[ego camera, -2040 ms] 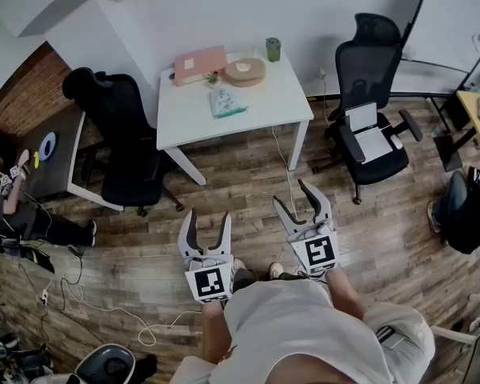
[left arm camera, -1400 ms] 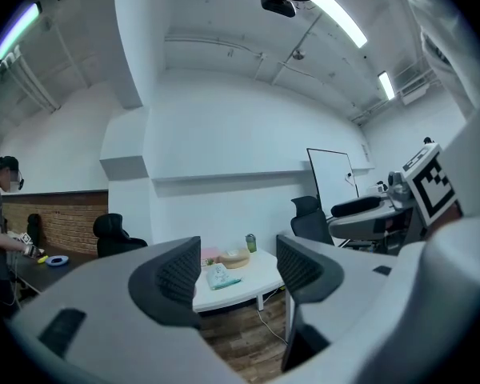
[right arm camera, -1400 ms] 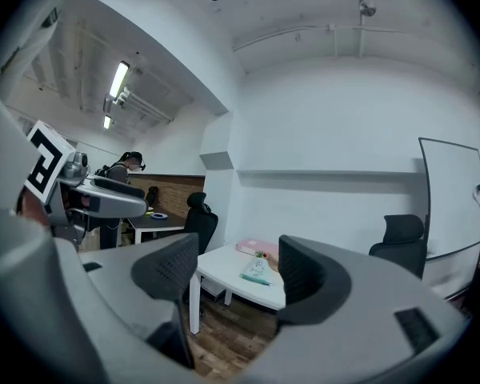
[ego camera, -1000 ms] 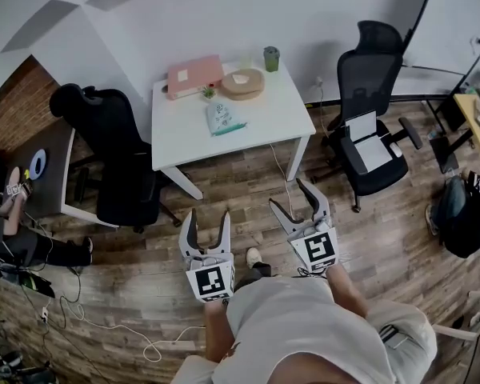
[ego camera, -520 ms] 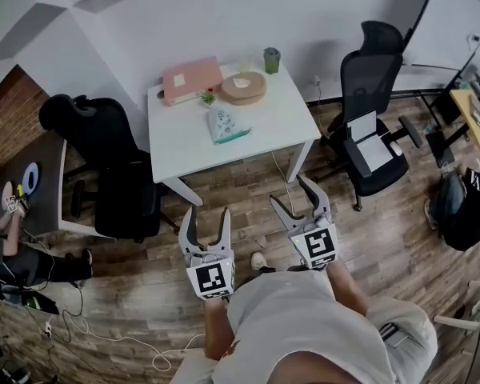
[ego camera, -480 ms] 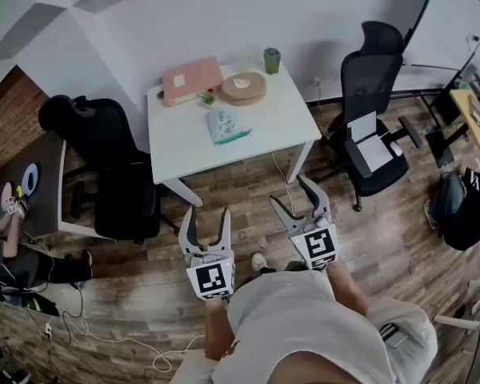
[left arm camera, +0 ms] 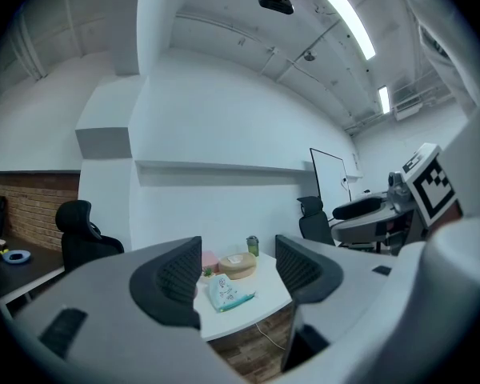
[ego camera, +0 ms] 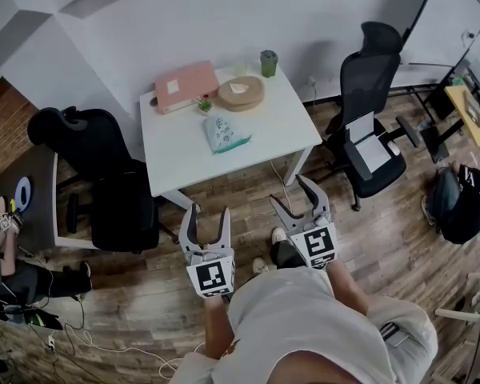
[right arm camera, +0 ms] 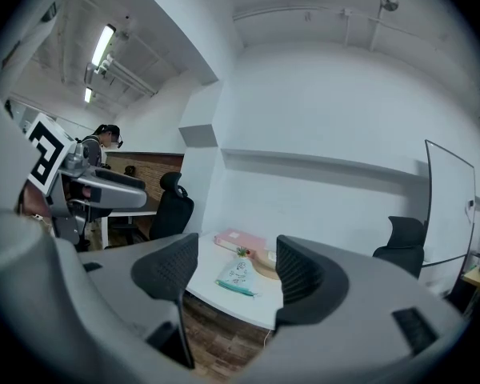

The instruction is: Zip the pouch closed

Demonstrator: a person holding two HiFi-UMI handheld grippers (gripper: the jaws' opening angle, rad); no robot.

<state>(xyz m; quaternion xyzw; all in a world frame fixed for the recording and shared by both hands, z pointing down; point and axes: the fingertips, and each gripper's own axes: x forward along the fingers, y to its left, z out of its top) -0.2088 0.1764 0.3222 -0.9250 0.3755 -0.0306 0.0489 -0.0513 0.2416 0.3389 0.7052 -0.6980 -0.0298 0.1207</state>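
Note:
A pale green pouch [ego camera: 225, 133] with a teal zip edge lies flat near the middle of a white table [ego camera: 176, 160]. It also shows far ahead between the jaws as the pouch [left arm camera: 225, 292] in the left gripper view and the pouch [right arm camera: 238, 277] in the right gripper view. My left gripper [ego camera: 206, 217] and right gripper [ego camera: 295, 190] are both open and empty, held over the wooden floor well short of the table's near edge.
On the table's far side lie a pink box [ego camera: 186, 86], a small plant [ego camera: 204, 104], a round wooden box [ego camera: 240, 93] and a green cup [ego camera: 268, 62]. Black office chairs stand at the left [ego camera: 116, 190] and right [ego camera: 368, 126]. A cable [ego camera: 280, 179] hangs by the table leg.
The table and pouch have come a little nearer and shifted left in the head view. Both grippers stay open and keep their pose.

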